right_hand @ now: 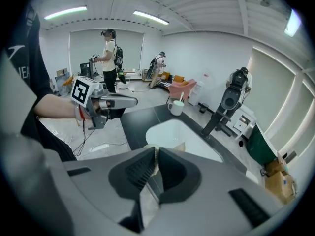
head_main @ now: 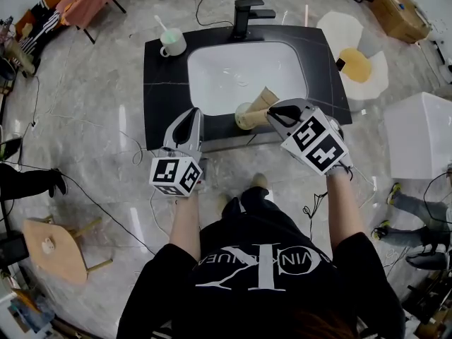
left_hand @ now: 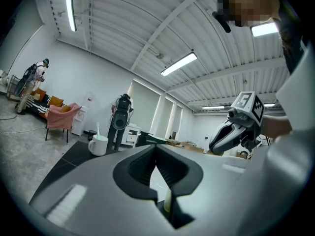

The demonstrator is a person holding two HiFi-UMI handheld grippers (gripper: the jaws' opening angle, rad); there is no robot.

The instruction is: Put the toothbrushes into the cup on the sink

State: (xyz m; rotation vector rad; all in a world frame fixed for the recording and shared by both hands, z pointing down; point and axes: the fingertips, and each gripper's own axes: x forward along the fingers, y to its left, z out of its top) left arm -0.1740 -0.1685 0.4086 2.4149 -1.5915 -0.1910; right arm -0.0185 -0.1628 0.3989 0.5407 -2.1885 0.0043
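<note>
A white mug (head_main: 172, 44) with one toothbrush (head_main: 161, 25) standing in it sits on the back left corner of the black sink counter (head_main: 161, 83). It also shows as the mug (left_hand: 98, 144) and the mug (right_hand: 175, 107) in the two gripper views. My right gripper (head_main: 277, 111) hangs over the counter's front edge, shut on the rim of a tan paper cup (head_main: 254, 109) that lies tilted with its base to the left. Tan paper (right_hand: 156, 157) sits between its jaws. My left gripper (head_main: 192, 116) is level at the counter's front left, jaws together (left_hand: 156, 149); I see nothing held.
The white basin (head_main: 244, 73) fills the counter's middle, with a black faucet (head_main: 247, 13) behind it. Cables run over the floor. A wooden stool (head_main: 53, 246) stands at the left, a white box (head_main: 420, 136) at the right, a pink-draped chair (head_main: 85, 2) at the back left.
</note>
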